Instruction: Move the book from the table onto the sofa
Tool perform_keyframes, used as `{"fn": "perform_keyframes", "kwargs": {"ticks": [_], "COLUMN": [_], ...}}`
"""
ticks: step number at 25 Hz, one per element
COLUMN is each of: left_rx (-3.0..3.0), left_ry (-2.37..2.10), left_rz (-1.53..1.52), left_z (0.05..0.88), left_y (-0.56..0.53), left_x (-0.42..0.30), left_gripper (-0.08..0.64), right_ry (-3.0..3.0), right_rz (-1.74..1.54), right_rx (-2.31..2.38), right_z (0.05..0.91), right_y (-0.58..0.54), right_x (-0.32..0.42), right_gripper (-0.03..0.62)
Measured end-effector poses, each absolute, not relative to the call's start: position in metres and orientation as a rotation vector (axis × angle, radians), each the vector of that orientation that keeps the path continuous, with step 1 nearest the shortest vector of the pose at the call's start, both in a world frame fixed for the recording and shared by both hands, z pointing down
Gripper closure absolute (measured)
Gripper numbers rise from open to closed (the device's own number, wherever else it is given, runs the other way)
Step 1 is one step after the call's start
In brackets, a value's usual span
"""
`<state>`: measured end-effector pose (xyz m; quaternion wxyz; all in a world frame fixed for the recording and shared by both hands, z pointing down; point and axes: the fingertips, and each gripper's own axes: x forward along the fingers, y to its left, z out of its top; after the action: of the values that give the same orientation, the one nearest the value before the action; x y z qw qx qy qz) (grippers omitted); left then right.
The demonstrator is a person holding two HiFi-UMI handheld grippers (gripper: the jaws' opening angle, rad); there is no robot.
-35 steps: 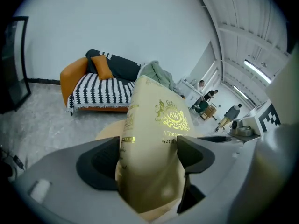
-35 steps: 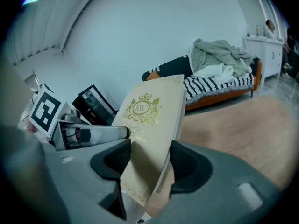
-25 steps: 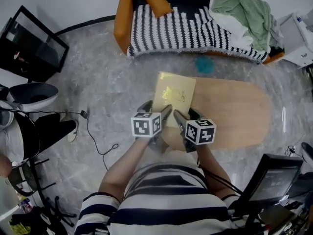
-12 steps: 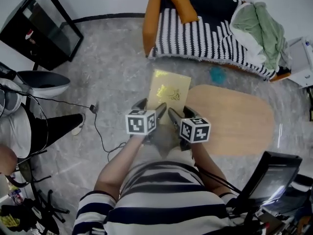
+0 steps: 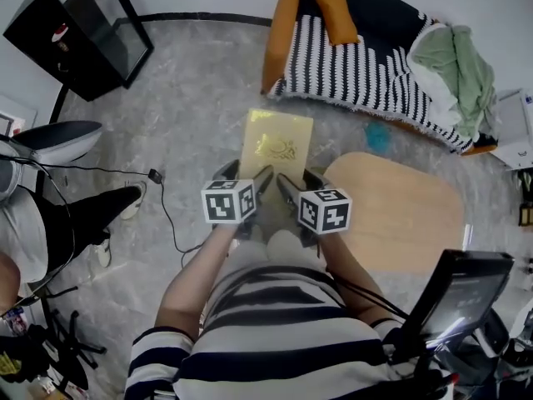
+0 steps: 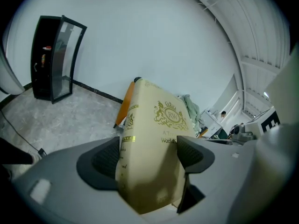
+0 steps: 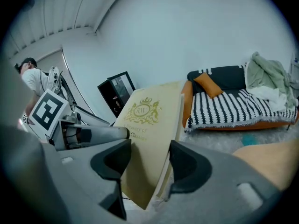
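The left gripper (image 5: pixel 246 176) and right gripper (image 5: pixel 298 182) both clamp the near edge of a cream, gold-crested hardback book (image 5: pixel 276 142), held aloft before the black-and-white striped sofa (image 5: pixel 366 69).

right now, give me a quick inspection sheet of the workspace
surface: pale oval wooden table, bare where visible
job's things: cream hardcover book with gold crest held off the table; black-and-white striped sofa ahead
clutter: green blanket and orange cushion on sofa
grippers: left tongs and right tongs both clamp the book's near end
cables: black cable on floor
surroundings: grey marble floor, black glass cabinet
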<state>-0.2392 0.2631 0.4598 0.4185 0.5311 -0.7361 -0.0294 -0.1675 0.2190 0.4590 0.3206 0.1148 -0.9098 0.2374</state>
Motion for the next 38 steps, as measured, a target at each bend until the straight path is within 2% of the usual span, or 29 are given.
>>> {"fn": "perform_keyframes", "kwargs": {"ticks": [17,27,38], "left_rx": [1.295,1.328,1.418], "left_ry": [-1.861,-1.822,-1.748], "left_rz": [-0.073,-0.036,0.004], "left_z": [0.464,0.46,0.457], "left_y": [0.163,0.064,0.005], "left_x": [-0.327,-0.345,-0.366], "left_gripper": [0.17,0.171,0.17], "right_ry": [-2.401,-2.389,-2.376], "right_rz": [0.655,0.69,0.734], "right_rx": [0.285,0.346,0.482], "right_z": [0.463,0.459,0.455], "right_y": [0.117,0.021,-0.03], "right_x": [-0.255,-0.271,-0.288], "right_gripper": [0.347,0.348,0.348]}}
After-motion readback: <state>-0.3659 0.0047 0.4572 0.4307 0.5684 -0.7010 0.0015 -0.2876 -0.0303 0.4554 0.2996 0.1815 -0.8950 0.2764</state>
